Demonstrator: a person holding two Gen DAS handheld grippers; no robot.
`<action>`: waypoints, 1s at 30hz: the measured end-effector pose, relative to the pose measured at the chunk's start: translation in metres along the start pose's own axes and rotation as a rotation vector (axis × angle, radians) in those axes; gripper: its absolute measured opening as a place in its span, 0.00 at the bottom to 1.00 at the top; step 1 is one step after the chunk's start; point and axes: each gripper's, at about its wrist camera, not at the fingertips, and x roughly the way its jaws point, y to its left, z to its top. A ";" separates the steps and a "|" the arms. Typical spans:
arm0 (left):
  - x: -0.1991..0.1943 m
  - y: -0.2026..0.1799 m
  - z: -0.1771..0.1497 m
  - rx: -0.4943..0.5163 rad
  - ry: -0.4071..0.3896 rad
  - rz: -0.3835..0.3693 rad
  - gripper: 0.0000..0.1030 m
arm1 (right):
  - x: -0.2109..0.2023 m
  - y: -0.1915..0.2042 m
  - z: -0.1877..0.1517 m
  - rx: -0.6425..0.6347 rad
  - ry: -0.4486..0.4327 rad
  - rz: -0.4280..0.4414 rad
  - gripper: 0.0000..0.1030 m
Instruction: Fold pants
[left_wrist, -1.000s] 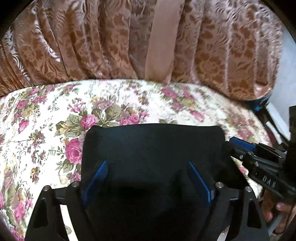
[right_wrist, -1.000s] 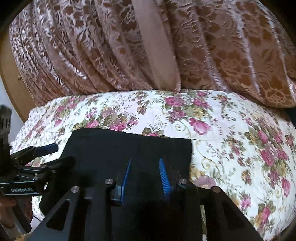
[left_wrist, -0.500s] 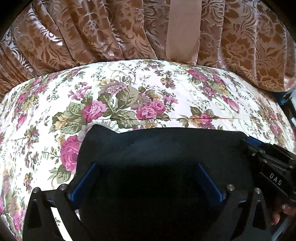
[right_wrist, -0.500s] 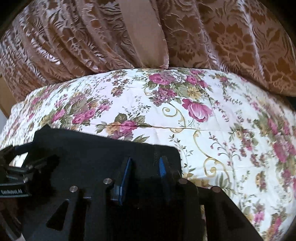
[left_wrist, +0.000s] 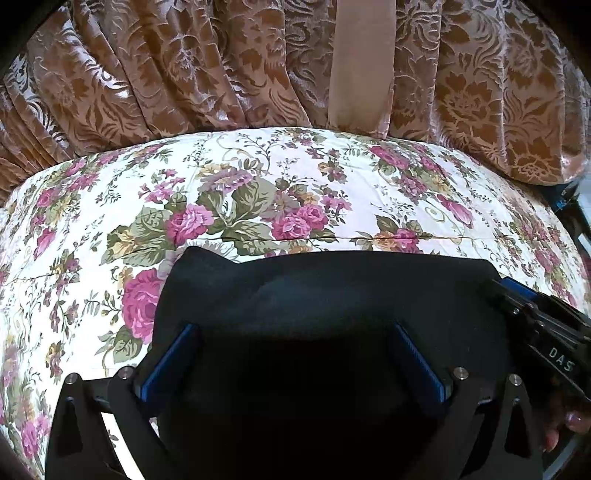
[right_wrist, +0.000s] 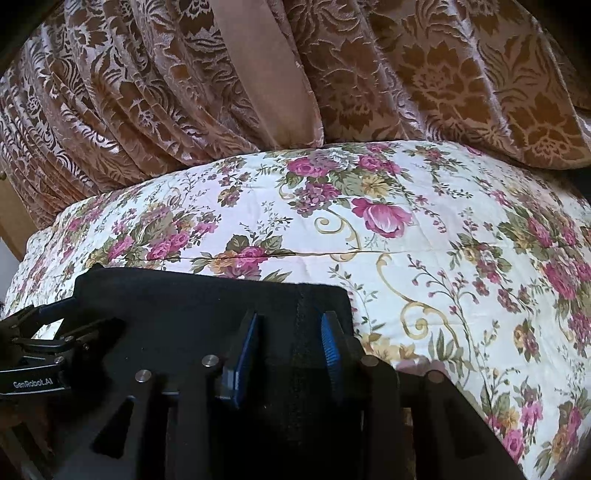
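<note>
Clearly, the left gripper (left_wrist: 295, 363) has its jaws wide open over the folded black fabric pants (left_wrist: 332, 295); the right gripper (right_wrist: 290, 345), jaws narrower, straddles their edge, probably to flatten them on the floral bed (right_wrist: 406, 258).

Matt black cloth pants (left_wrist: 332, 295) lie on a smooth floral cotton-like bedspread (left_wrist: 258, 184). Behind hangs a shiny brown damask curtain (left_wrist: 166, 74). Gripper fingers (right_wrist: 243, 354) carry ribbed blue pads.
</note>
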 end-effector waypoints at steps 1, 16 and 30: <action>-0.002 0.000 -0.001 0.000 -0.004 0.000 1.00 | -0.002 0.000 -0.001 0.002 -0.001 -0.001 0.36; -0.026 0.006 -0.026 -0.040 -0.024 0.000 1.00 | -0.050 0.004 -0.042 0.012 -0.029 -0.030 0.37; -0.047 0.011 -0.057 -0.069 -0.017 -0.014 1.00 | -0.072 -0.009 -0.071 0.095 -0.011 0.022 0.47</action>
